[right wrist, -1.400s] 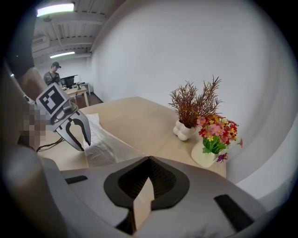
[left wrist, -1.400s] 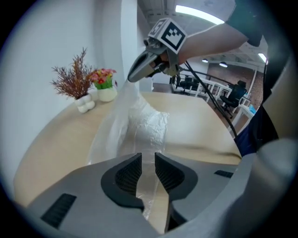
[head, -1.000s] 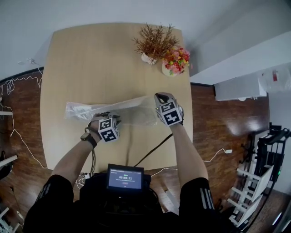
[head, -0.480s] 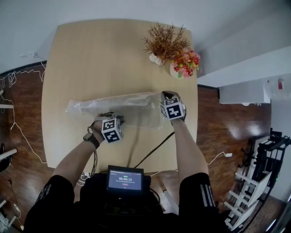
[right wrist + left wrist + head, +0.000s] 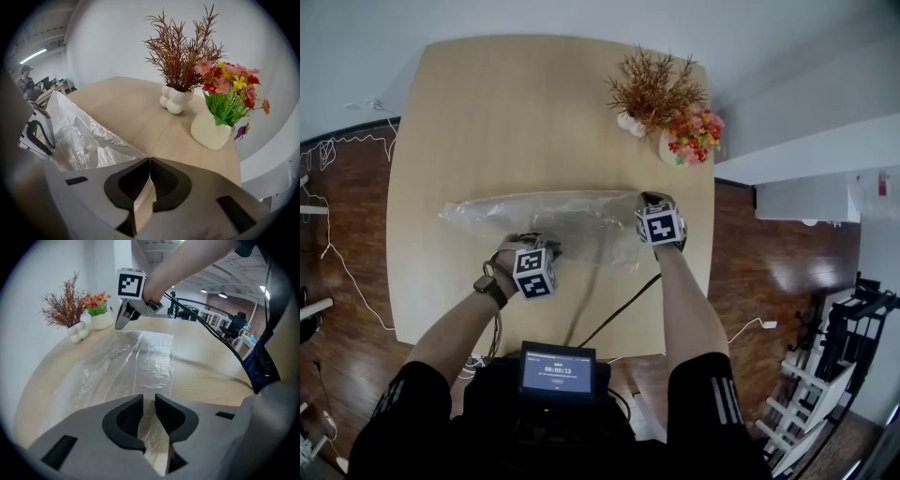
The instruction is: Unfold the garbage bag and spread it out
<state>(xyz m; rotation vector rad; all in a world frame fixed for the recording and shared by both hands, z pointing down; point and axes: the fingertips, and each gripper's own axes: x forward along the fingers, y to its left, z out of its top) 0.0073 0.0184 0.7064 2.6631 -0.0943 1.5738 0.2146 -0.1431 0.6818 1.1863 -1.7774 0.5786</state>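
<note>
The garbage bag (image 5: 553, 216) lies mid-frame on the desk (image 5: 506, 112). The narrow jaws of the left gripper (image 5: 149, 404) and the right gripper (image 5: 149, 164) pinch its film.

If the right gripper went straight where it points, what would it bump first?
The right gripper would probably meet the wooden table first, short of the cream flower vase; depth is unclear.

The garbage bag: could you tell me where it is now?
In the head view the garbage bag lies across the middle of the table, held by the left gripper and right gripper.
</note>
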